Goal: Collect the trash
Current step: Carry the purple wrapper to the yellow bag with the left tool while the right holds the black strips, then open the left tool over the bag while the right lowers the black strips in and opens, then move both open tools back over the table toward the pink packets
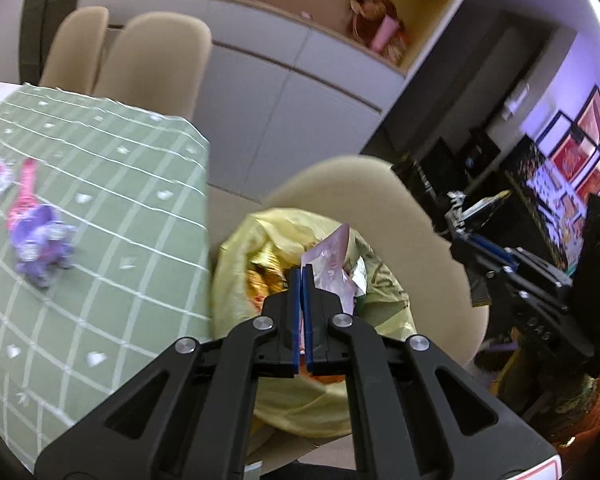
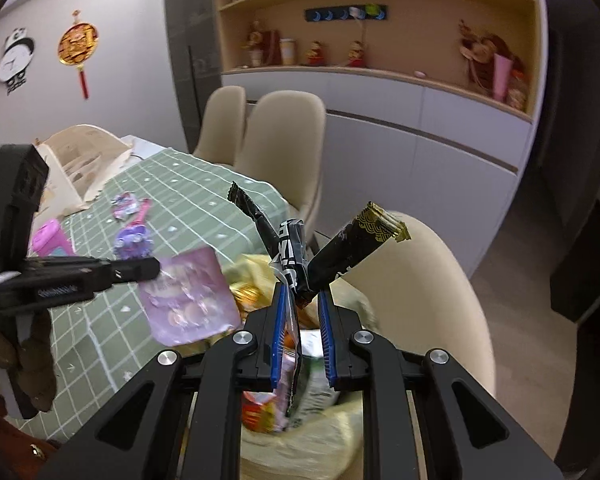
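Observation:
My left gripper (image 1: 302,270) is shut on a pale pink wrapper (image 1: 332,254) and hangs over the open yellow trash bag (image 1: 240,248), which holds gold and orange packets. The right wrist view shows that gripper (image 2: 154,268) from the side, with the pink wrapper (image 2: 188,296) dangling from its tips. My right gripper (image 2: 302,294) is shut on a bunch of black wrappers (image 2: 294,250), among them a black-and-gold stick packet (image 2: 364,242). It sits just above the yellow bag (image 2: 324,440). A purple wrapper (image 1: 40,240) and a pink wrapper (image 1: 24,184) lie on the green checked tablecloth (image 1: 132,200).
The bag rests on a beige chair (image 2: 440,280) beside the table corner. Two more beige chairs (image 2: 284,140) stand at the table's far side, before a white cabinet (image 2: 420,152) with shelves. A wooden rack (image 2: 84,160) and a pink box (image 2: 50,236) stand on the table.

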